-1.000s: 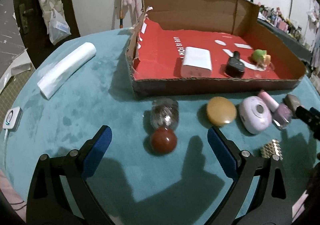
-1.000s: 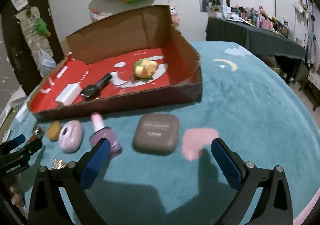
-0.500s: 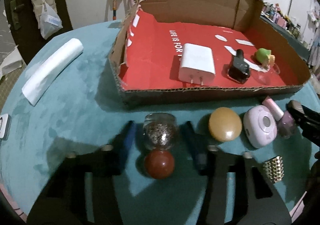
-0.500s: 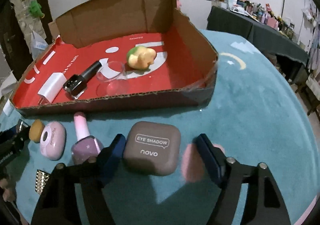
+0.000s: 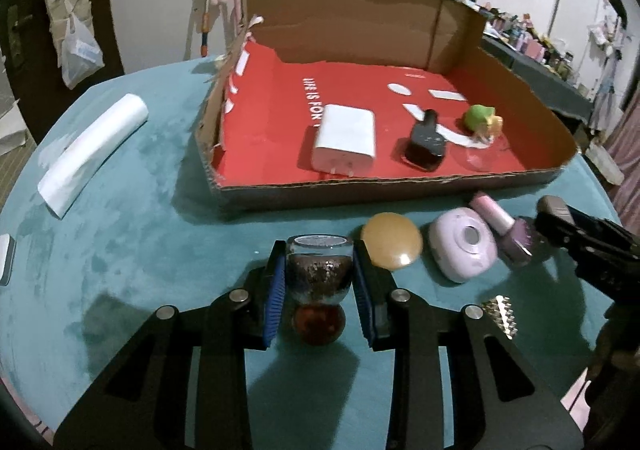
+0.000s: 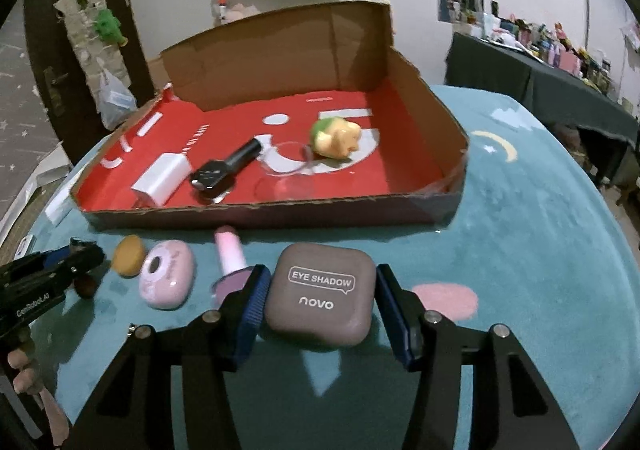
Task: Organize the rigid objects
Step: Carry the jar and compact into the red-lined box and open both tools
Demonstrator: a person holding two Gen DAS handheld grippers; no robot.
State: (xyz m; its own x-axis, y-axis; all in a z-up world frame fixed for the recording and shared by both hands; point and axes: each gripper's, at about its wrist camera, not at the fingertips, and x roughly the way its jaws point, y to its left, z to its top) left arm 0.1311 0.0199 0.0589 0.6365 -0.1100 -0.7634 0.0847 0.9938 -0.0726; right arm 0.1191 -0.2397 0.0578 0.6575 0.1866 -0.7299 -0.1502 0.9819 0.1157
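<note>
Two grips | left gripper (image 5: 319, 290) closing, pads on glitter bottle (image 5: 319, 268) before cardboard box (image 5: 384, 192) | right gripper (image 6: 320, 306) closing around eye shadow case (image 6: 321, 295), box-front | you: seat both squarely, lift level over box's front wall.

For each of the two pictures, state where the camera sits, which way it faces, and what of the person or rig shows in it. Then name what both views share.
Left wrist: sits on the left gripper, looking forward and down along its closing fingers at a glitter bottle between them; the right gripper's tip shows at right.
Right wrist: sits on the right gripper, facing the eye shadow case between closing fingers; the left gripper and a hand show at left.
Shared: cardboard box, pink case.
</note>
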